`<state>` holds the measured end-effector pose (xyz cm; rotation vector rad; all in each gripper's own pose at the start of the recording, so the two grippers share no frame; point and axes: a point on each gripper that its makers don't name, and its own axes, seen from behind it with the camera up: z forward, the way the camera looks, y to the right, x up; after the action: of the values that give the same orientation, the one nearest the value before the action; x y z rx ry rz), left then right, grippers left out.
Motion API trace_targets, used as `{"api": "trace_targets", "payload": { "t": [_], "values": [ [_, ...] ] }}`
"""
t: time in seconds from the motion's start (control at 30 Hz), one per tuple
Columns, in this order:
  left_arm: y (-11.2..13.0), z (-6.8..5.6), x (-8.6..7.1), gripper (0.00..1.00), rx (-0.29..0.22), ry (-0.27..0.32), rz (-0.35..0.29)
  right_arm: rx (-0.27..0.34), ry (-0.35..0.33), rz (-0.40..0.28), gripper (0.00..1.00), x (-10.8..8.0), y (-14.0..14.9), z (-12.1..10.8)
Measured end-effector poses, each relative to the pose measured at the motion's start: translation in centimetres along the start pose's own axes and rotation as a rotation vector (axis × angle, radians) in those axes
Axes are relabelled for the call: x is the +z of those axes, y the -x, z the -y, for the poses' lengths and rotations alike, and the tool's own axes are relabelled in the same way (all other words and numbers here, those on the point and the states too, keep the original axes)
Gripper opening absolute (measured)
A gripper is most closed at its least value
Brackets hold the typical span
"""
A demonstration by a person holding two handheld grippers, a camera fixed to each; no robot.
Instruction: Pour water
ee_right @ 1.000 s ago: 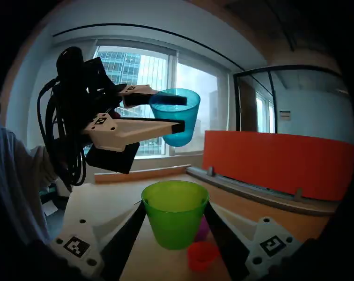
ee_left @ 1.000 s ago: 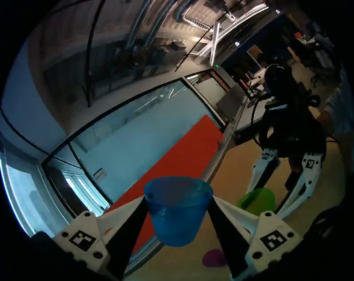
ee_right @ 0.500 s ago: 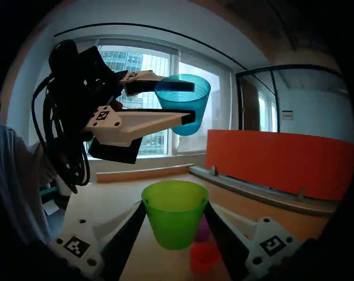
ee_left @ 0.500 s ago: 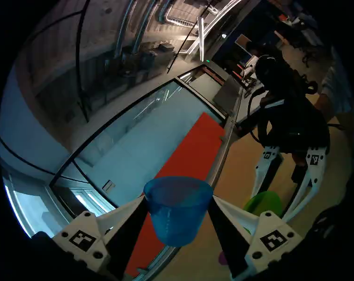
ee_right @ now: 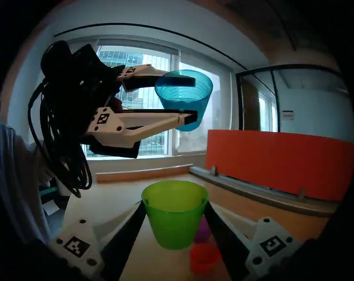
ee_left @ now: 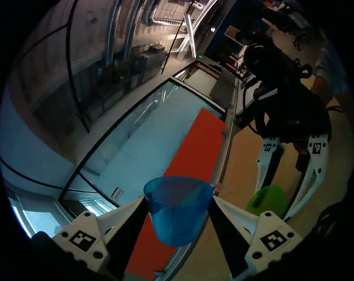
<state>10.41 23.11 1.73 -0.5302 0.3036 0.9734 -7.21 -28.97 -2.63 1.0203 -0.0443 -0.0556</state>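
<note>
I am gripping the blue cup [ee_left: 177, 220] with the left gripper [ee_left: 178, 200], both fingers pressing its sides, and holding it tilted in the air above the green cup [ee_right: 174, 220], well apart from it. The right gripper [ee_right: 175, 207] is clamping the green cup upright; I cannot tell whether it is touching the table [ee_right: 106, 201]. A small red cup [ee_right: 202, 256] is sitting just below the green cup, beside a purple object [ee_right: 202, 230].
</note>
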Motion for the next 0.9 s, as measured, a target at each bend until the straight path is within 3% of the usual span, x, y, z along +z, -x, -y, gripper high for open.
{"api": "trace_targets", "payload": {
  "t": [0.9],
  "values": [
    [-0.23, 0.75, 0.37, 0.85, 0.119, -0.035, -0.007, -0.012, 0.001, 0.001, 0.9, -0.16, -0.24, -0.18]
  ]
}}
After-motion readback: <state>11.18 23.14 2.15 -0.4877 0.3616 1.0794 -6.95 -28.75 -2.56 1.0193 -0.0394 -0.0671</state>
